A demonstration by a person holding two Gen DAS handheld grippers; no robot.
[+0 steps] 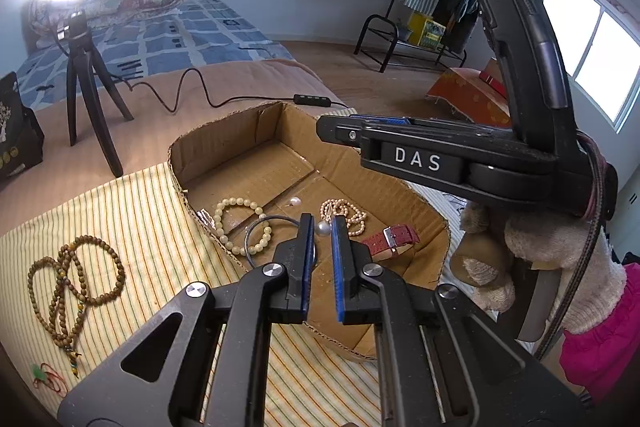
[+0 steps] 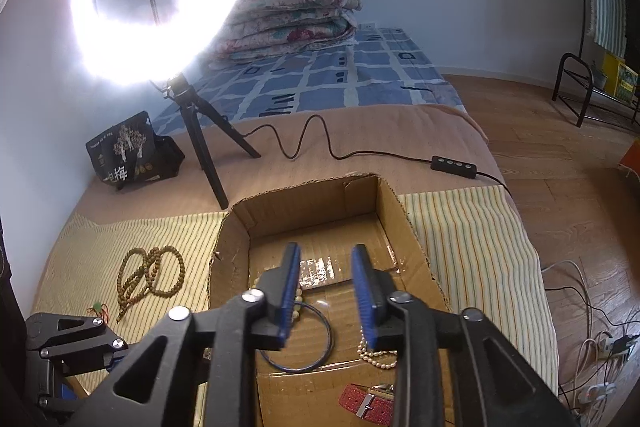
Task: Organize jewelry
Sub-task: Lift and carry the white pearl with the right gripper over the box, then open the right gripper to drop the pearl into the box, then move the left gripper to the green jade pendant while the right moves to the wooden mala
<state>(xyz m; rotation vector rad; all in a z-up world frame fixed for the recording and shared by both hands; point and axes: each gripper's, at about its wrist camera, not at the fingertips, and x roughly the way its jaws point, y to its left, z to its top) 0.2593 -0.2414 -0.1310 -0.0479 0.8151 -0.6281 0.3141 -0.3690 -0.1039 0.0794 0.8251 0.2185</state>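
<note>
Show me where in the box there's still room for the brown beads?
The far half of the box floor is bare, between its back wall and the pale bead bracelet. The near half is crowded: bracelet, dark ring, pearl strand, red watch strap.

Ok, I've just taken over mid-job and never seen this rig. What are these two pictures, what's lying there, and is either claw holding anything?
There is no robot: a person in knit gloves holds a hand-held two-finger gripper in each hand, each carrying a fisheye camera that looks along its fingers. One picture is from the left gripper, the other from the right gripper. Both hang open over a shallow brown cardboard box on a yellow striped cloth and hold nothing. In the box lie a pale green bead bracelet, a thin dark ring bangle, a pinkish pearl strand, a red strap watch and loose white pearls. A long brown wooden bead string lies outside on the cloth.
</note>
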